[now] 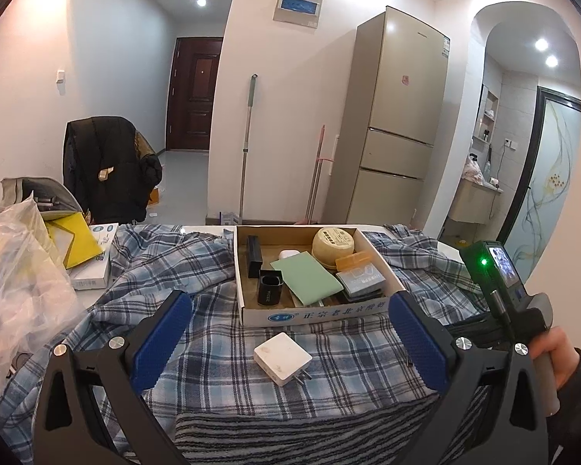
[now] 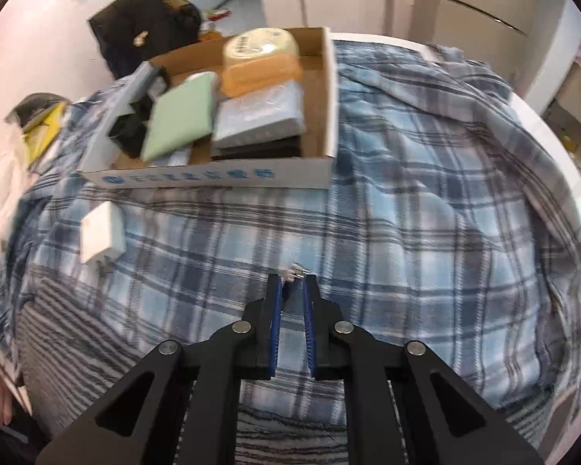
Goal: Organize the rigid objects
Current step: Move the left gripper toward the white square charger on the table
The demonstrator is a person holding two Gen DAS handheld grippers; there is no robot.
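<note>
A small metal piece, blurred and hard to name, is being pinched at the fingertips of the right gripper, whose jaws are nearly closed on it, well in front of the cardboard box. The white charger is lying on the plaid cloth just in front of that box, probably being lined up next. The left gripper is being held wide open and empty above the charger.
</note>
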